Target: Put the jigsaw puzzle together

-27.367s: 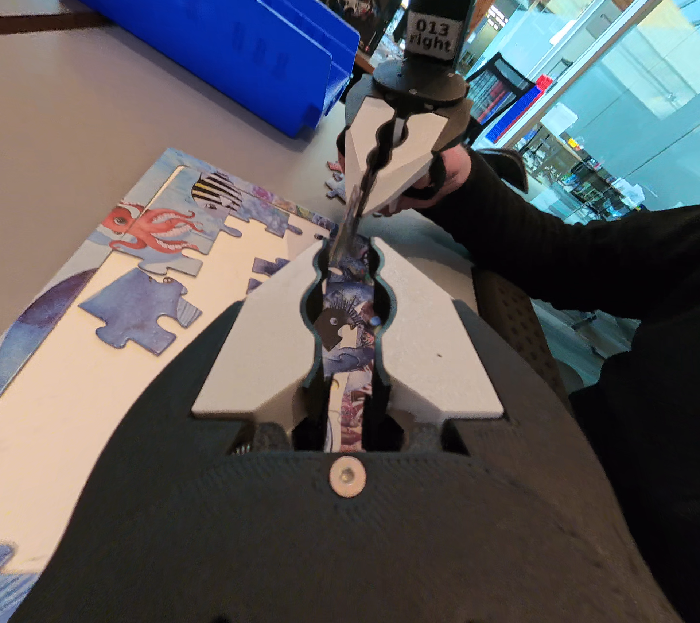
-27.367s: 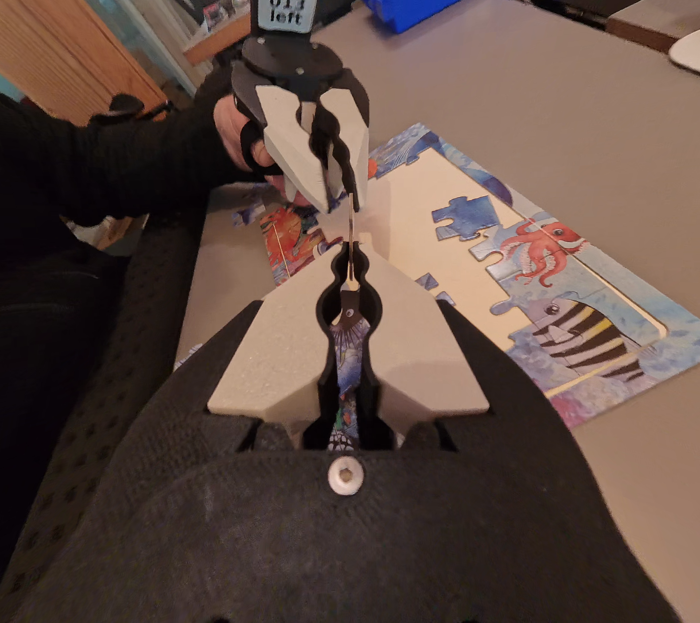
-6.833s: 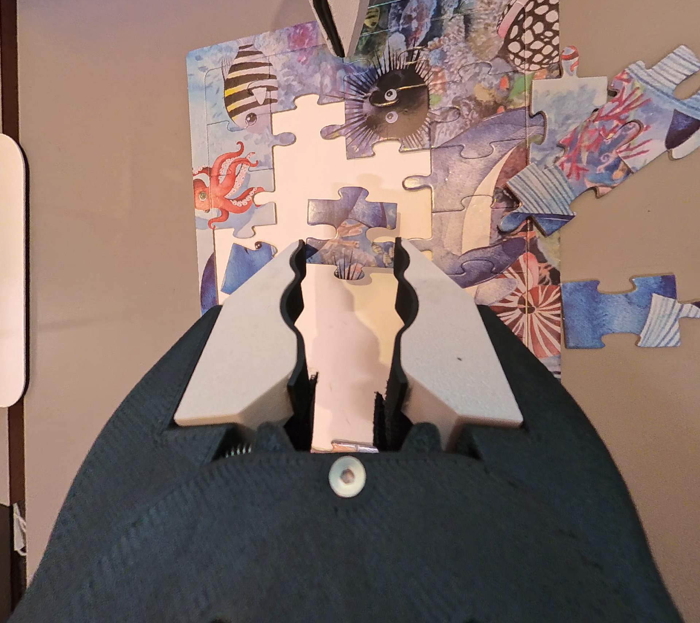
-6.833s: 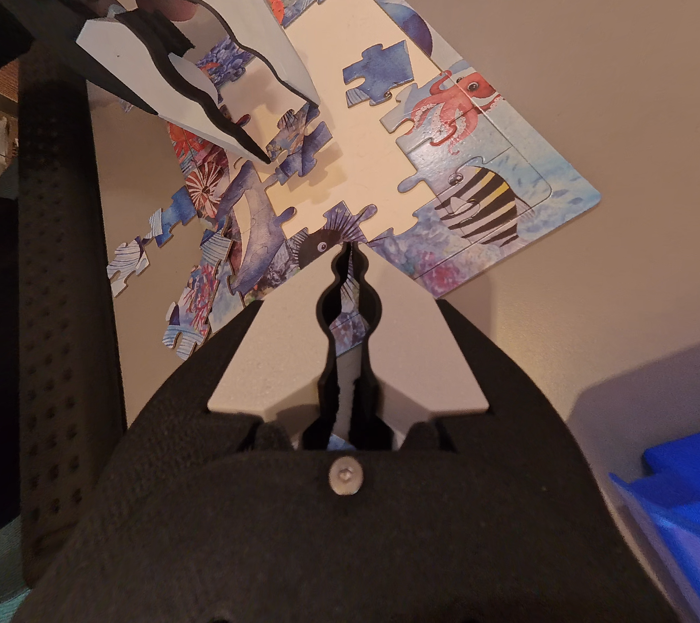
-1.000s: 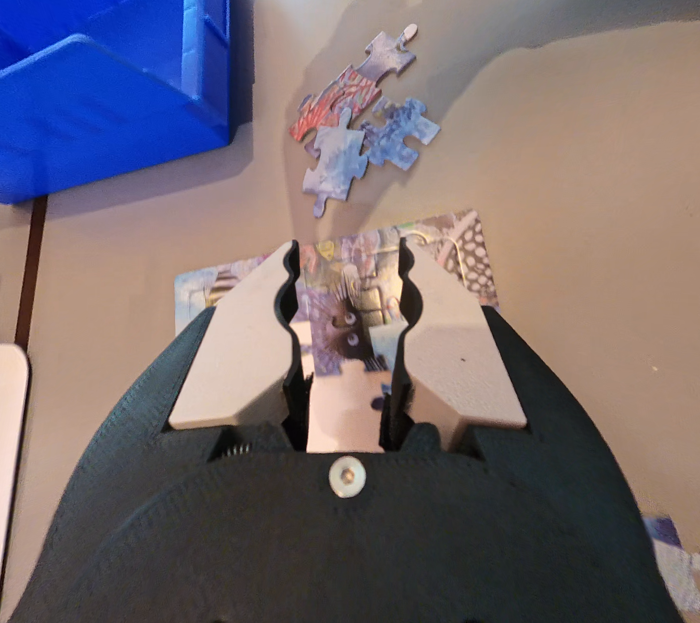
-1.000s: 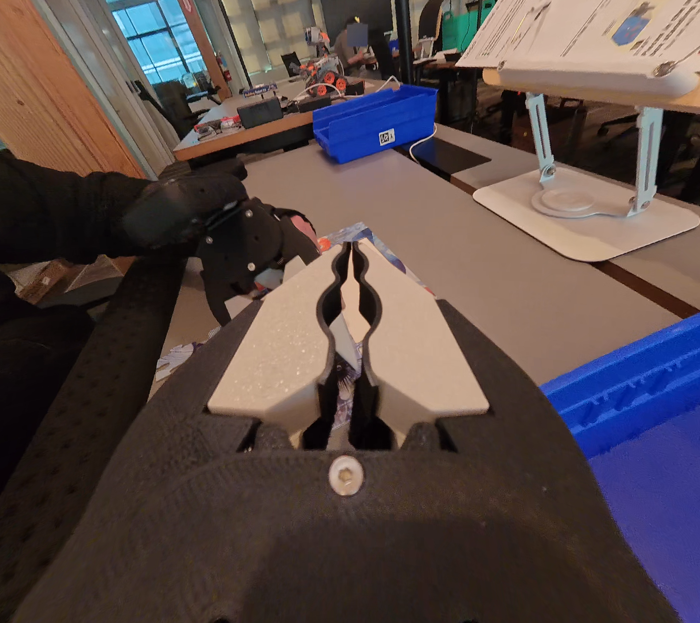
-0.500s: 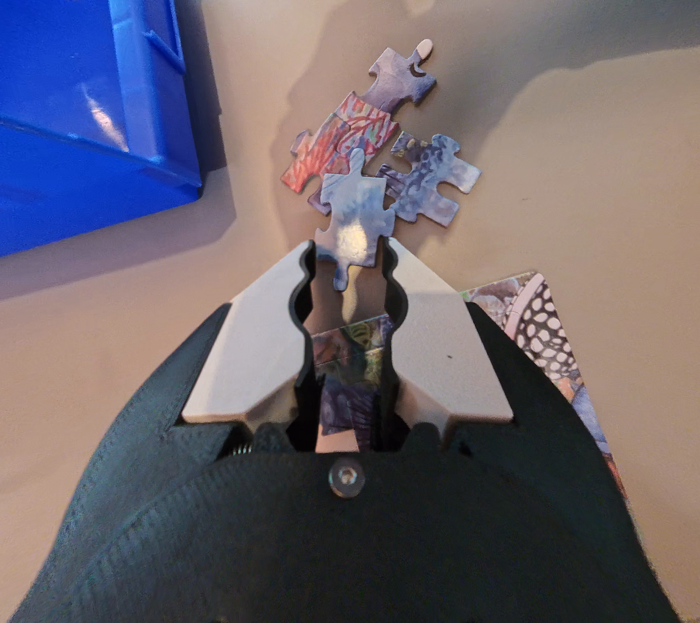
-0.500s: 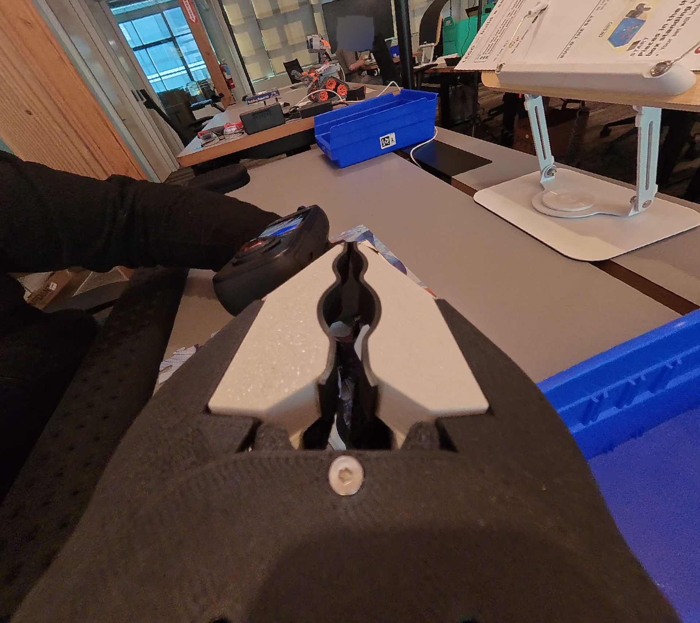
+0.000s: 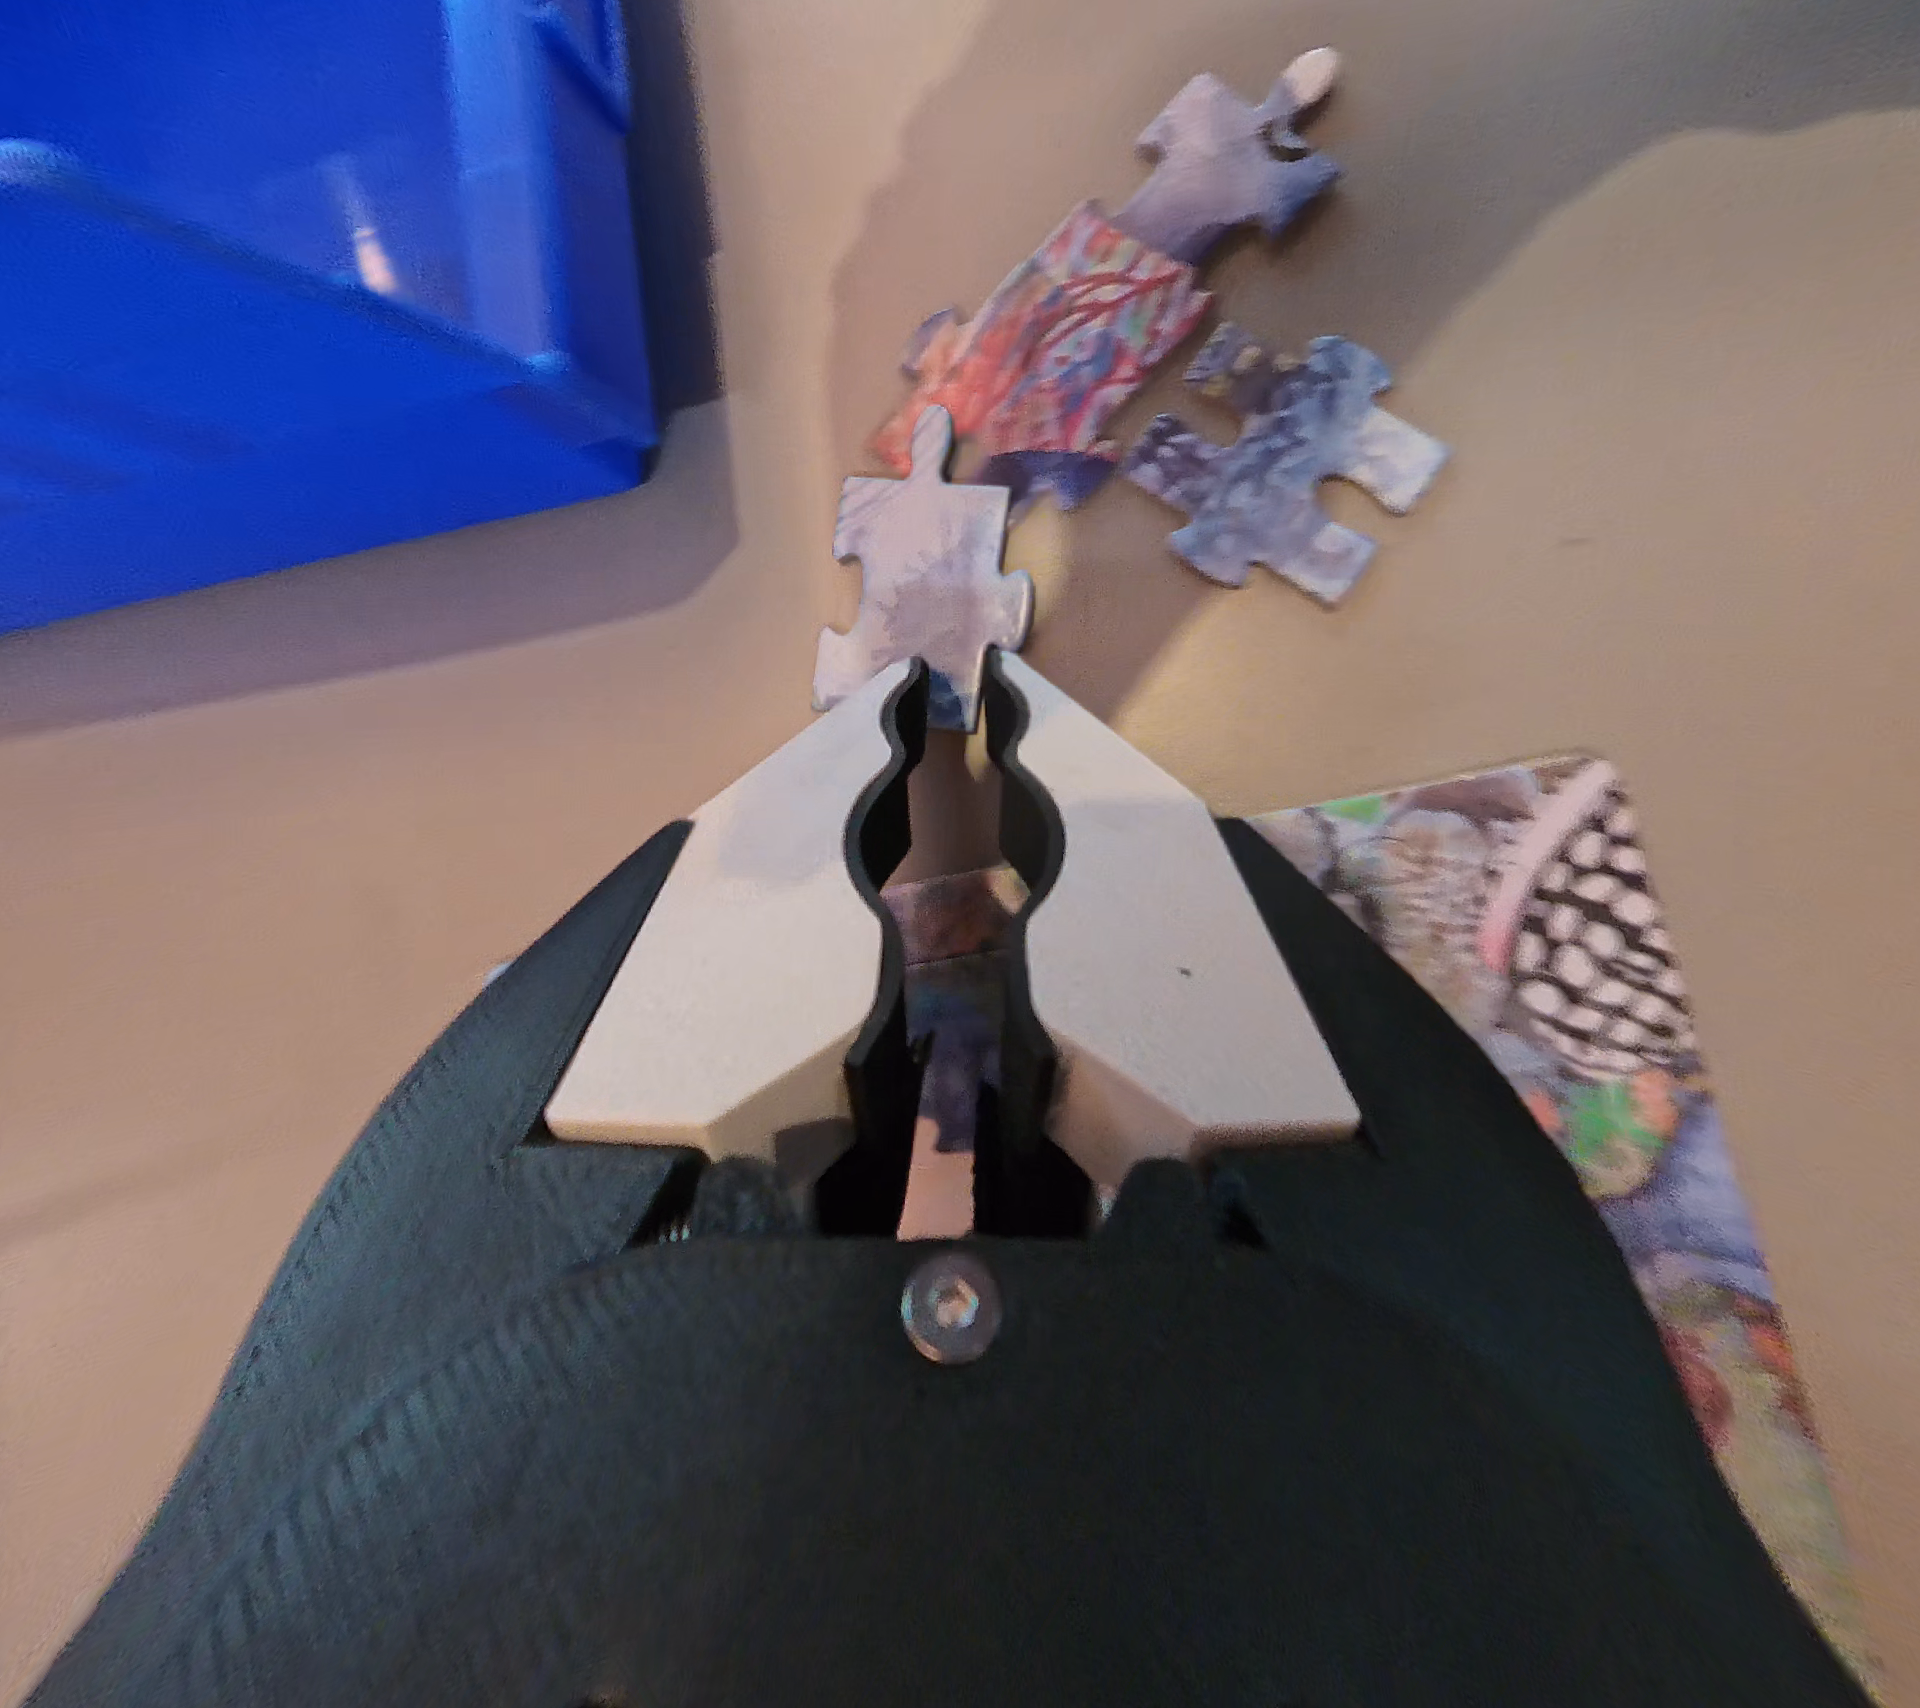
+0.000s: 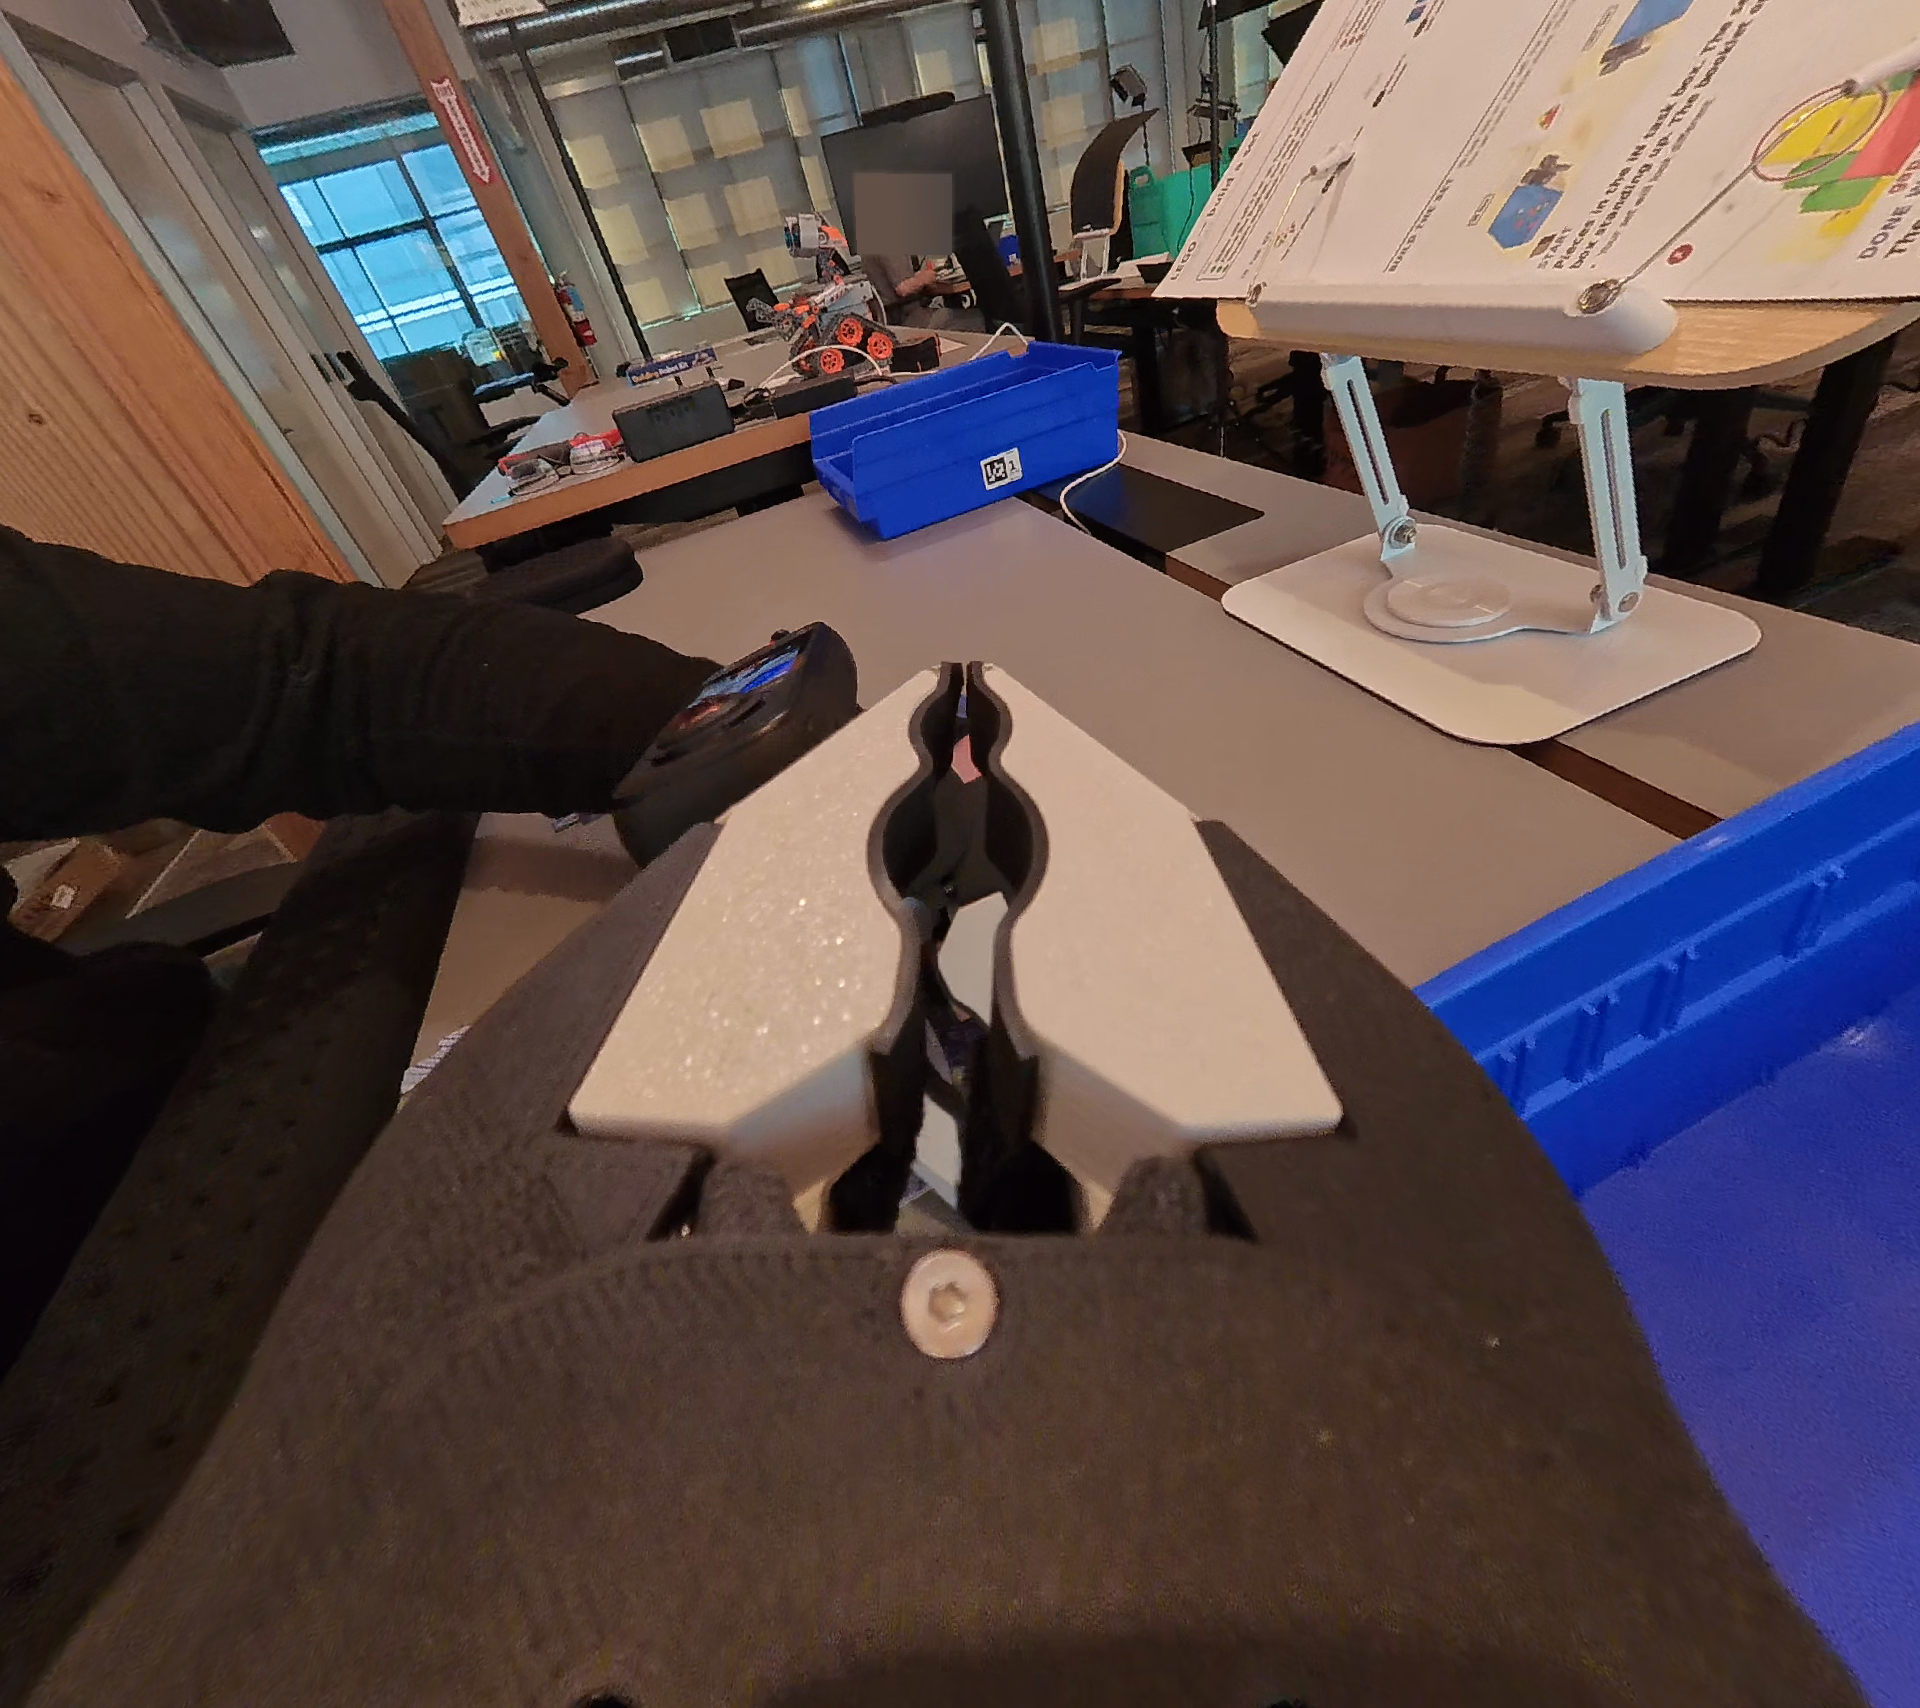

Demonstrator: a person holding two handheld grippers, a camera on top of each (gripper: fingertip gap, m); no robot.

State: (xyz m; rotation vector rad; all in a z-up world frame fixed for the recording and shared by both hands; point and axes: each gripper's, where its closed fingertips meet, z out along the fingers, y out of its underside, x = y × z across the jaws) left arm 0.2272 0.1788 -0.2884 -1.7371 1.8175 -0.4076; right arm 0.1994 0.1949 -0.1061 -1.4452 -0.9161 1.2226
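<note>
Left hand-held gripper (image 9: 952, 679) is narrowed onto the lower tab of a pale blue puzzle piece (image 9: 928, 569), centre of the left wrist frame; tips pinch it at the table (image 9: 343, 827) surface. Motion blur, so whether it is lifted or flat I can't tell.

Two more loose pieces just above right: a long red-coral piece (image 9: 1081, 318), whose lower end touches the pale one, and a blue-grey piece (image 9: 1280, 469) just beside it. Lower right of the frame: corner of the puzzle board (image 9: 1538, 952), spotted black-and-white fish pattern showing, pieces seated in it.

Blue bin (image 9: 301, 183) fills the upper left, close beside the loose pieces. What shows of its inside is bare blue plastic.

Right hand-held gripper (image 10: 958, 671): jaws nearly together, nothing held between the tips. It's pointing out across the room, off the puzzle. The same bin (image 10: 1714, 1139) sits at the right edge of the right wrist frame; the visible interior holds nothing. A second blue bin (image 10: 966, 437) sits far up the table, contents not visible. White document stand (image 10: 1496, 609) upper right. Black sleeve (image 10: 343, 702) crosses from the left.
</note>
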